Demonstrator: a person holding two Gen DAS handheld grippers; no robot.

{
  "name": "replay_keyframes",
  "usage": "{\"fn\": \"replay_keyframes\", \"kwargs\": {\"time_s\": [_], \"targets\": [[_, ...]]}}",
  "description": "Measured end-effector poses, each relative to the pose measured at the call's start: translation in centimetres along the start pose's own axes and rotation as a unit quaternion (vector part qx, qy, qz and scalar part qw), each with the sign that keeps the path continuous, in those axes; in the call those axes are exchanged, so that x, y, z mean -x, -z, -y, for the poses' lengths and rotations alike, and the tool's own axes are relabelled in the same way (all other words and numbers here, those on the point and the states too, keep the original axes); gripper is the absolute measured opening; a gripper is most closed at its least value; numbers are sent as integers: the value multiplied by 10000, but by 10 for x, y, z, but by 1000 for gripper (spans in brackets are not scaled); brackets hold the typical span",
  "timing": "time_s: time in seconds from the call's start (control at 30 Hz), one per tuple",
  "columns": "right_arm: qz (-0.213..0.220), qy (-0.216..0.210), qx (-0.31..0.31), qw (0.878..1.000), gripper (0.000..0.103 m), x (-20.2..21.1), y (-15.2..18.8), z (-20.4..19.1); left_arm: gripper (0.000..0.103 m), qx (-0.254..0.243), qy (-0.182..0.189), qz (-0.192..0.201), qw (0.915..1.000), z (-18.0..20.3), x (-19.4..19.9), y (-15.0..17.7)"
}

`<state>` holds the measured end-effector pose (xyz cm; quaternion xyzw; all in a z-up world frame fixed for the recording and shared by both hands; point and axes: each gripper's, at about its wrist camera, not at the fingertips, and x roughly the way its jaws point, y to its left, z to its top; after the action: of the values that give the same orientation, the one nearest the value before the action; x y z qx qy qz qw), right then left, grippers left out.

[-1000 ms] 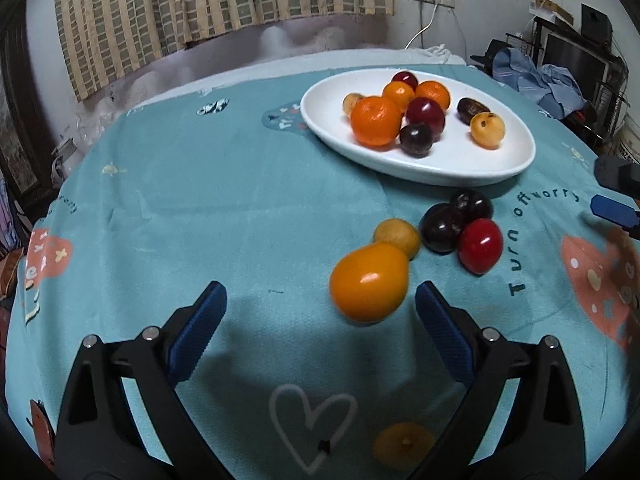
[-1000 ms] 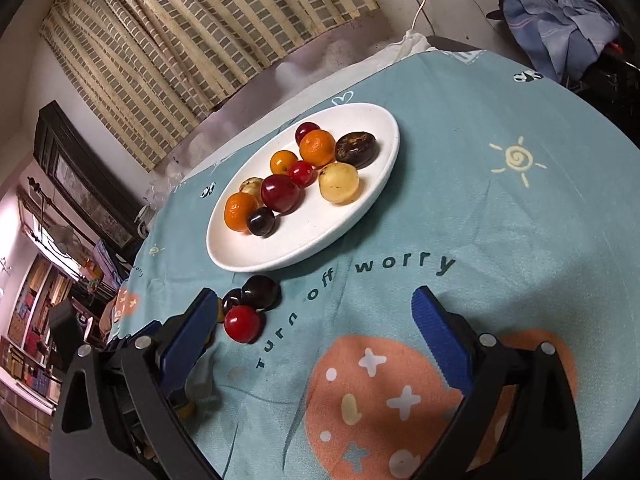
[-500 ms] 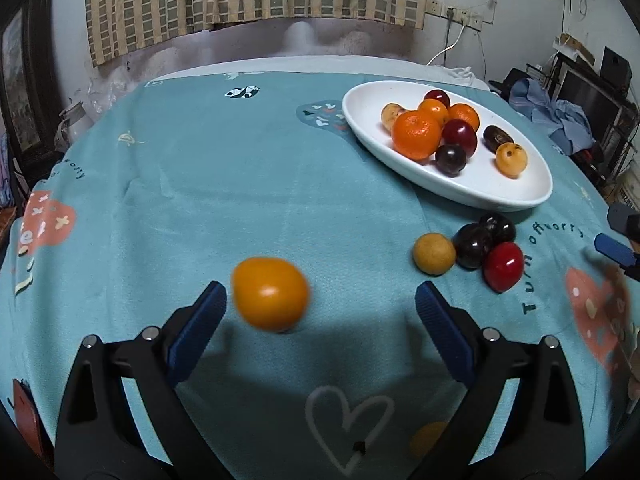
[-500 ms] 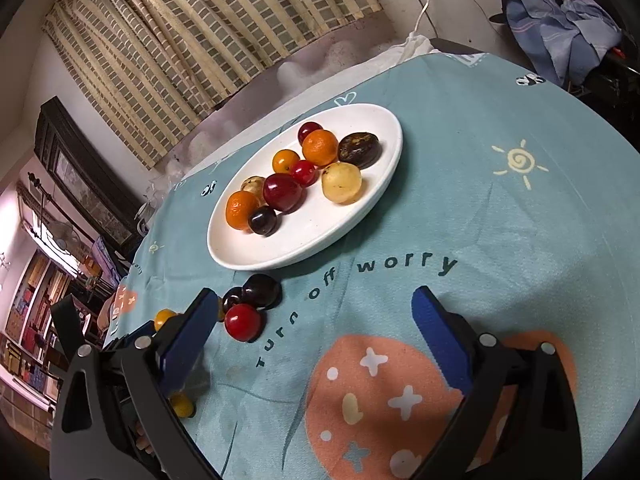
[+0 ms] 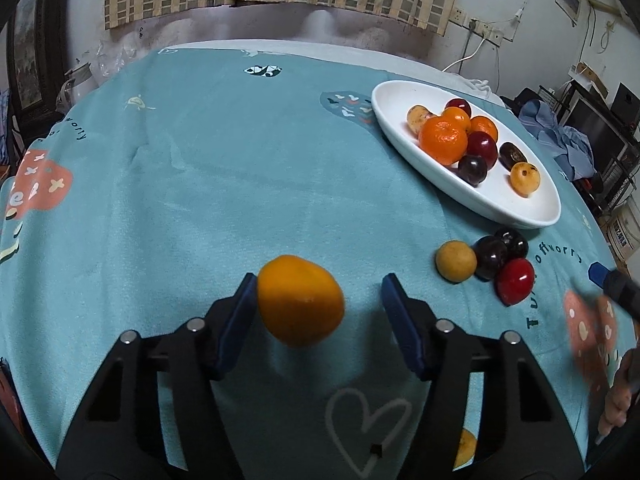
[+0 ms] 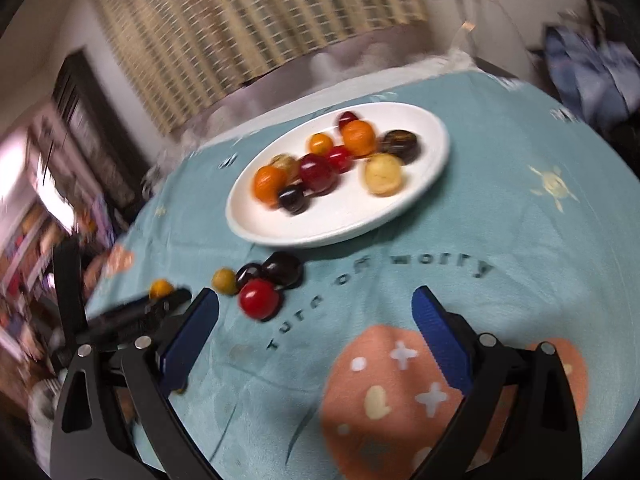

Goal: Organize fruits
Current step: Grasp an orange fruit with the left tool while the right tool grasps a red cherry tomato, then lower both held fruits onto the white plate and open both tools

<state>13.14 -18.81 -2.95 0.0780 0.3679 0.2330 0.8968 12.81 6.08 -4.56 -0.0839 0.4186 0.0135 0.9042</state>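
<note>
- An orange fruit sits between the blue pads of the left gripper, whose jaws have just been closing; the left pad touches the fruit's side, while a strip of cloth shows between the fruit and the right pad, so it is not yet pinched.
- The fruit lies on a teal tablecloth printed with a white heart outline just near of the tongs.
- To the far right, a white oval plate holds a heap of fruit: a large mandarin at its centre, a dark red plum and a nearly black plum beside it, a yellow loquat alone at the near-right end.
- Between plate and tongs, four loose fruits cluster on the cloth: a small yellow fruit, two dark plums touching, and a glossy red fruit.
- In the blurred right wrist view, the right gripper hangs with its tongs spread wide and nothing between them, above a pink printed patch, the red fruit just beside its left pad.
</note>
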Motion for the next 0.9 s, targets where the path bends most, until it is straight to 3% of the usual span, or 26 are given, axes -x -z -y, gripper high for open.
{"fn": "replay_keyframes", "kwargs": {"time_s": [0.1, 0.2, 0.47, 0.53, 0.73, 0.83, 0.9], "targets": [[-192, 57, 817, 9965, 77, -14, 8, -31, 61, -5, -10, -1, 10000, 0, 0, 0], [-394, 195, 1185, 9920, 66, -32, 10, -46, 61, -29, -41, -8, 10000, 1, -1, 0], [-853, 29, 746, 9936, 43, -64, -2, -37, 61, -113, -120, -33, 9999, 4, -2, 1], [-851, -36, 656, 9942, 30, -66, -3, -38, 61, -142, -145, -42, 9998, 5, -3, 1], [-493, -498, -86, 9975, 29, -39, -17, -7, 61, -105, -68, -18, 9999, 3, -1, 1], [-206, -610, -318, 9974, 29, -19, -22, 7, 38, -88, 104, 39, 9999, 3, 1, 1], [-85, -589, -403, 9974, 29, -11, -24, 13, 38, -128, 286, 20, 9995, 6, 2, 2]]}}
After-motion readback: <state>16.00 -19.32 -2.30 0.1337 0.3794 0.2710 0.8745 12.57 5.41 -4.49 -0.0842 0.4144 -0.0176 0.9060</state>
